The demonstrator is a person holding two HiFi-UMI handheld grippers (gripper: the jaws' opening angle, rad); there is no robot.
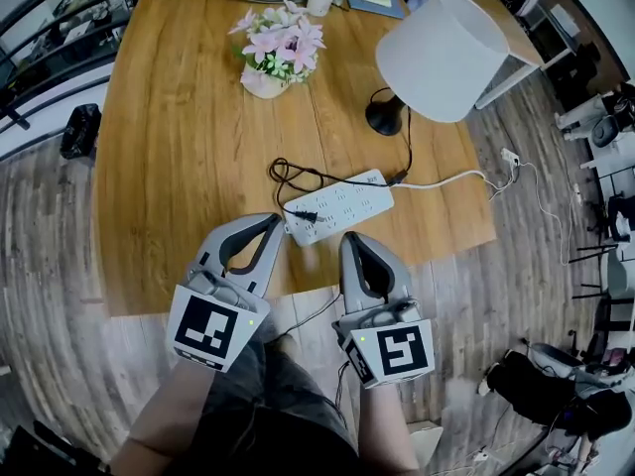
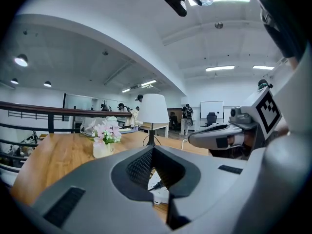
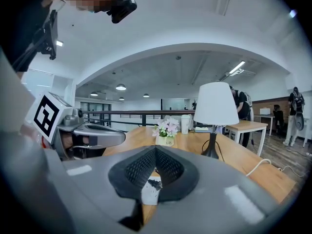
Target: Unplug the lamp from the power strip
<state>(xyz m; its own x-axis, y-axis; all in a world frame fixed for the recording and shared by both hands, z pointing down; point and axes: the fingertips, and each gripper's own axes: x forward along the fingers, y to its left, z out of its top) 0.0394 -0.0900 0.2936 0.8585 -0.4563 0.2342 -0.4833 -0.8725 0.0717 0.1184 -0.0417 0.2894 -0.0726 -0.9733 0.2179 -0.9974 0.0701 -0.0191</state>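
Now — wooden table (image 1: 179, 147), plank floor (image 1: 40, 266) | railed office | left tool (image 1: 275, 219), right tool (image 1: 354, 238) — both closed, empty

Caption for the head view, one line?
Both shut, left gripper and right gripper face power strip and lamp on the table.

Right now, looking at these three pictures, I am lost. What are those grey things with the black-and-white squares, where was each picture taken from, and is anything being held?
There is no robot here. A person holds a grey two-jaw tool in each hand: the left gripper and the right gripper. The squares are markers on the grippers.

The downward picture comes from a camera on the person's head. The other two come from a camera riding on each gripper, looking along its jaws.

On the light wooden table are a white-shaded lamp with a black base, pink flowers in a white pot, and a long white power strip with a black plug lying at its near end.

Both grippers are shut and hold nothing.
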